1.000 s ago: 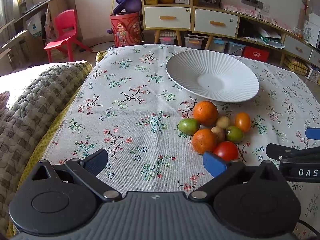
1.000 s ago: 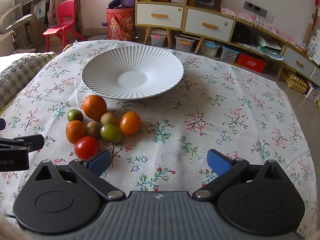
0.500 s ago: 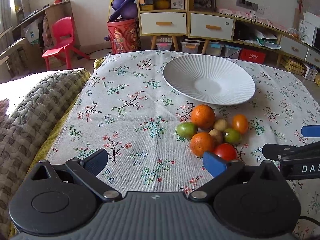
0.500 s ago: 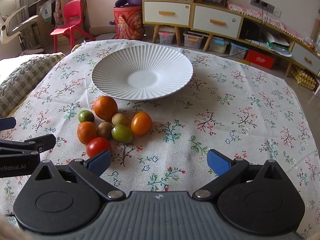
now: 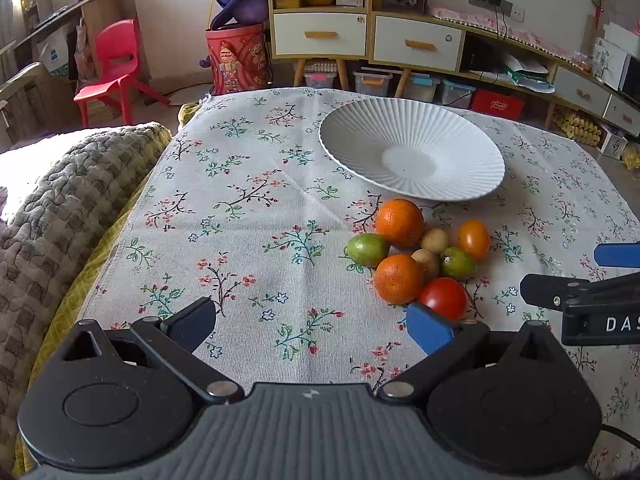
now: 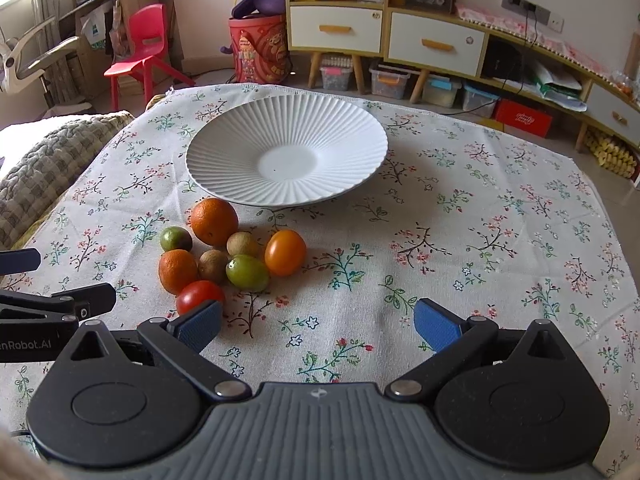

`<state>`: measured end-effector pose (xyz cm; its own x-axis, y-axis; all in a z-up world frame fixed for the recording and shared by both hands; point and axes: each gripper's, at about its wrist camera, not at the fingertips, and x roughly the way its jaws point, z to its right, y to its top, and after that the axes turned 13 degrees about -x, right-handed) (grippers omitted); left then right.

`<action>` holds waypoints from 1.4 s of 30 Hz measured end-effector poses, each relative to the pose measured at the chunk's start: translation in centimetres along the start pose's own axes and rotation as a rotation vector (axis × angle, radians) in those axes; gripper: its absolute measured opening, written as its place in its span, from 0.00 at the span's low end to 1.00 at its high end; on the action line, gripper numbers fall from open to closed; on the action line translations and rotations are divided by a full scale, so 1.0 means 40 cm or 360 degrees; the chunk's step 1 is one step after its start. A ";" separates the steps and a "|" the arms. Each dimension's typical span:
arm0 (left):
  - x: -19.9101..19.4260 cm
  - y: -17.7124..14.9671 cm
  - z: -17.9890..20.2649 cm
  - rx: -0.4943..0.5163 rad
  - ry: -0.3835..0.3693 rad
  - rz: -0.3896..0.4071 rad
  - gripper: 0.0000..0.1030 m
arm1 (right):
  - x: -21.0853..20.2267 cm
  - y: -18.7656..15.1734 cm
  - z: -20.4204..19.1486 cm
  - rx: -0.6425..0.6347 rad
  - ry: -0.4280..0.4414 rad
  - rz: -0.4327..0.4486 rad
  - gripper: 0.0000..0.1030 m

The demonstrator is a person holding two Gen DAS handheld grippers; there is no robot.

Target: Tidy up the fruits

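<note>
— 8 fruits sit bunched on the surface (image 6: 460, 216), just near of the empty white plate (image 6: 224, 148). Both of our hand-held grippers hang released: left hand-held gripper (image 5: 310, 322), right hand-held gripper (image 6: 318, 322).

— We'd take the red tomato (image 6: 198, 296) first; it's nearest, at the clump's edge.

— Close gently, though. The small orange (image 6: 178, 271) and green fruit (image 6: 247, 273) touch it and may roll.

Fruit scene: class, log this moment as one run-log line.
left: open | right: open | fruit: clustered on cloth | plate: bare
</note>
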<state>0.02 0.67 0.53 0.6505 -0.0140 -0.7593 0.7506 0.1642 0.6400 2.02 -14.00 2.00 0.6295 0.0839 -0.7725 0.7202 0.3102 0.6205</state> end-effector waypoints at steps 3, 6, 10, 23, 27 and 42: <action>0.003 0.002 -0.001 -0.0020 -0.0002 -0.0011 0.89 | 0.002 0.002 0.004 0.0004 0.0011 0.0013 0.98; 0.006 0.003 -0.008 -0.0039 -0.0014 -0.0015 0.89 | 0.005 -0.001 0.006 -0.0001 0.0018 0.0023 0.98; 0.016 0.002 -0.015 -0.0049 -0.0022 -0.0026 0.89 | 0.012 -0.004 0.018 0.0019 0.0035 0.0019 0.97; 0.062 -0.031 -0.022 0.0024 -0.0231 -0.0036 0.89 | 0.056 -0.025 0.055 0.0025 0.0134 -0.0028 0.85; 0.080 -0.035 -0.017 0.0039 -0.0314 -0.0039 0.81 | 0.074 -0.037 0.062 0.0023 0.0180 -0.0037 0.74; 0.123 -0.035 0.013 0.0101 -0.0415 -0.0036 0.40 | 0.125 -0.021 0.039 -0.0200 0.0137 0.0066 0.63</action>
<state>2.23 -0.15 -4.01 0.6353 -0.2722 -0.7227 0.7656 0.0991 0.6356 5.03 -15.32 -2.16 0.6267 0.1785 -0.7585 0.6483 0.4206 0.6346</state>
